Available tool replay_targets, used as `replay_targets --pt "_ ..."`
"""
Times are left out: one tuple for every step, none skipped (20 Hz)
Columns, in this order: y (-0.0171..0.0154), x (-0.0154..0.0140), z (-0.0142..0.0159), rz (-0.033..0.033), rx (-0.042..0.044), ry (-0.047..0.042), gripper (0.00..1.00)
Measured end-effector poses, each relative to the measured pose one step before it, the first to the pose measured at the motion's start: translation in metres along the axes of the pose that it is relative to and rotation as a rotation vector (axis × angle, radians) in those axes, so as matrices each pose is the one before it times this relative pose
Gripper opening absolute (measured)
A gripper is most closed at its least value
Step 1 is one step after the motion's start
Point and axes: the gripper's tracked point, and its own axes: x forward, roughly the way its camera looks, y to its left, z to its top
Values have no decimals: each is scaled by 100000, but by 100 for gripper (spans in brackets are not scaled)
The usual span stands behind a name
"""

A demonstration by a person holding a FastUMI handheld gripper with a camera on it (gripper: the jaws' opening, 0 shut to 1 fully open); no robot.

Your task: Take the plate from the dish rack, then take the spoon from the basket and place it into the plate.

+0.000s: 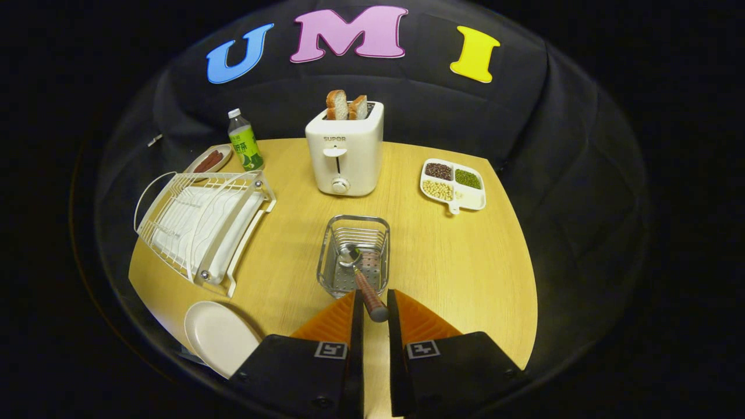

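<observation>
Spoon (362,278) handle seemingly pinched between gripper (372,307) jaws.

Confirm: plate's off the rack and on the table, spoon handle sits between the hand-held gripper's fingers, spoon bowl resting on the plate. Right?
One thing is wrong: the spoon bowl rests in the wire basket, not on the plate. The gripper view shows the rest holds: the plate lies on the table beside the dish rack, and the handle sits between the fingers of the hand-held gripper.
</observation>
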Motion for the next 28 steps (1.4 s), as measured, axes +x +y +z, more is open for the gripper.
replay_targets --pt "737 -173 83 2510 743 -712 19" --pt "274 -186 101 -502 279 -363 15" --pt "-264 -43 54 -1156 111 -433 13" --pt "-202 -256 142 -1108 1023 -600 12" --pt "62 -189 234 -816 1270 -903 10" --pt "-75 -290 154 -786 1150 -771 10" --pt "-66 -383 119 -427 1259 -637 10" --pt "-33 -398 49 -222 912 -118 10" --pt "-88 -515 56 -503 384 -317 10" --pt "-146 -488 174 -704 119 -743 10" --pt "-35 -646 180 -423 176 -840 10" --pt "85 -642 371 65 404 -1323 10" --pt "254 -739 199 151 580 -1032 10" --pt "216 -851 381 193 679 -1282 10" --pt "451 -885 370 700 786 -1530 10" --pt "602 -947 415 1043 452 -1499 10" --pt "630 -967 324 1081 34 -1446 10" --pt "690 -1000 236 1077 -176 -1146 10" --pt "734 -1060 140 1247 -92 -1106 10" --pt "880 -1028 131 1526 465 -998 10" --pt "1083 -918 -29 2194 675 -743 10" --pt "992 -873 -93 1852 1062 -717 10" --pt "884 -814 -238 1631 804 -515 10" --pt "806 -836 -249 1304 1248 -307 10" --pt "874 -710 -511 1516 1258 33 10" --pt "847 -695 -594 1173 1191 311 10" --pt "824 -609 -800 1281 214 641 10" --pt "739 -506 -1049 958 -360 1283 10"
